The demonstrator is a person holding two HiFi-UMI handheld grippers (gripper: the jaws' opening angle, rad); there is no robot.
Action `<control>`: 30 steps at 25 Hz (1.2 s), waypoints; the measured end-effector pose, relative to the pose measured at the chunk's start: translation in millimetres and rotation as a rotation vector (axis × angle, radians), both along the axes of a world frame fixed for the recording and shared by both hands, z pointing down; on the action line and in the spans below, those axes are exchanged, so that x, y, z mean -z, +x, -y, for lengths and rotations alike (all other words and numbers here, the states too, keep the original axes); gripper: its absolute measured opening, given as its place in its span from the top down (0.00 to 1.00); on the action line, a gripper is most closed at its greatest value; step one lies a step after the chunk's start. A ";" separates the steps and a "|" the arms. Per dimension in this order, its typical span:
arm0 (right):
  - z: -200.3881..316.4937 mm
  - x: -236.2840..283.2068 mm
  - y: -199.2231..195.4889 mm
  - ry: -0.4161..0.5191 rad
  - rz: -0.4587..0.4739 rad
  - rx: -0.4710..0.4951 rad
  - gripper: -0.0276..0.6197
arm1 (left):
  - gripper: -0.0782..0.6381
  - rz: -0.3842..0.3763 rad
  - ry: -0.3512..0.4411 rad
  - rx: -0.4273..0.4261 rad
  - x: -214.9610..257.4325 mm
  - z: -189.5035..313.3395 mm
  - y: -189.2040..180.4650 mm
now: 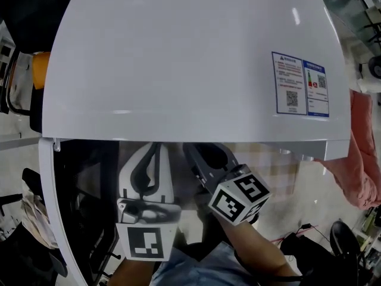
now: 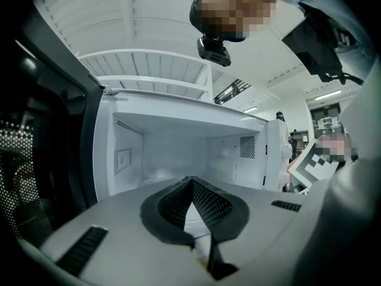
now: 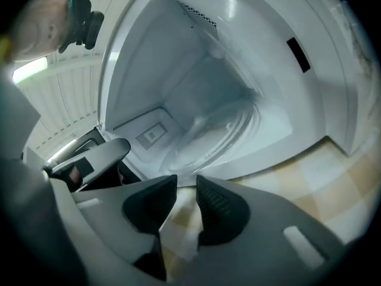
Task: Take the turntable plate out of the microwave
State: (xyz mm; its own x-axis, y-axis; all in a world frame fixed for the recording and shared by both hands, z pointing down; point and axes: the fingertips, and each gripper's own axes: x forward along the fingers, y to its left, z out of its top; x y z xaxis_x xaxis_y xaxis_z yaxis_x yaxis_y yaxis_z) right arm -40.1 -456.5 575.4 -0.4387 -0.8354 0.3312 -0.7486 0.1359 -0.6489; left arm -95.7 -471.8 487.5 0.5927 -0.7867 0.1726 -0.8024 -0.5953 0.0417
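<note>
A glossy white microwave [image 1: 178, 58] with a smooth, rounded top fills the upper half of the head view. A blue-and-white printed label [image 1: 300, 83] is stuck flat at the top's right. The dark door [image 2: 24, 177] stands swung open at the left of the left gripper view, its window a fine perforated metal mesh.

The clear, round glass turntable plate [image 3: 220, 133] with a raised rim lies flat on the floor of the white cavity, in the centre of the right gripper view. It sits above and beyond the right gripper's jaws and is touched by neither gripper.

The left gripper [image 2: 190, 182] has a matte grey body and black pads with a diamond-grid texture. Its jaws are pressed together at the tips with nothing between them, and they point into the open cavity. The right gripper [image 3: 186, 185] has the same ribbed black pads. Its jaws are spread by a narrow gap that holds nothing, and through it shows a beige-and-white checked tablecloth [image 3: 333, 177] lying under the microwave.

At the bottom of the head view each gripper carries a white cube printed with black square markers. The left cube [image 1: 146, 243] is at lower centre-left and the right cube [image 1: 238, 195] is just right of centre. A soft pink cloth [image 1: 357, 159] hangs at the right edge.
</note>
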 end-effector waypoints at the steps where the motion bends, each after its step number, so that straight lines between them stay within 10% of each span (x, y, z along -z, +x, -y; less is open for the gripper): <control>1: 0.7 0.6 -0.3 -0.002 0.021 -0.005 0.80 | 0.88 0.001 -0.005 0.001 -1.2 0.1 -0.5; 11: 11.2 1.2 13.0 -0.061 0.378 -0.143 0.83 | 0.88 -0.005 -0.033 -0.003 -3.7 2.1 -3.1; 30: -22.3 -1.2 19.7 -0.091 0.442 -0.193 0.86 | 0.88 -0.008 -0.069 -0.003 -5.5 -12.6 -1.5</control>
State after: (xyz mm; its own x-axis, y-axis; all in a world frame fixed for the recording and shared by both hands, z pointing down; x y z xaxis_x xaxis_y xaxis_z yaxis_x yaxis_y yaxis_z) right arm -20.5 -434.1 576.6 -0.3939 -0.8916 0.2233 -0.4050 -0.0497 -0.9130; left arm -97.2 -459.2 493.0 0.5966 -0.7714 0.2213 -0.8001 -0.5932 0.0891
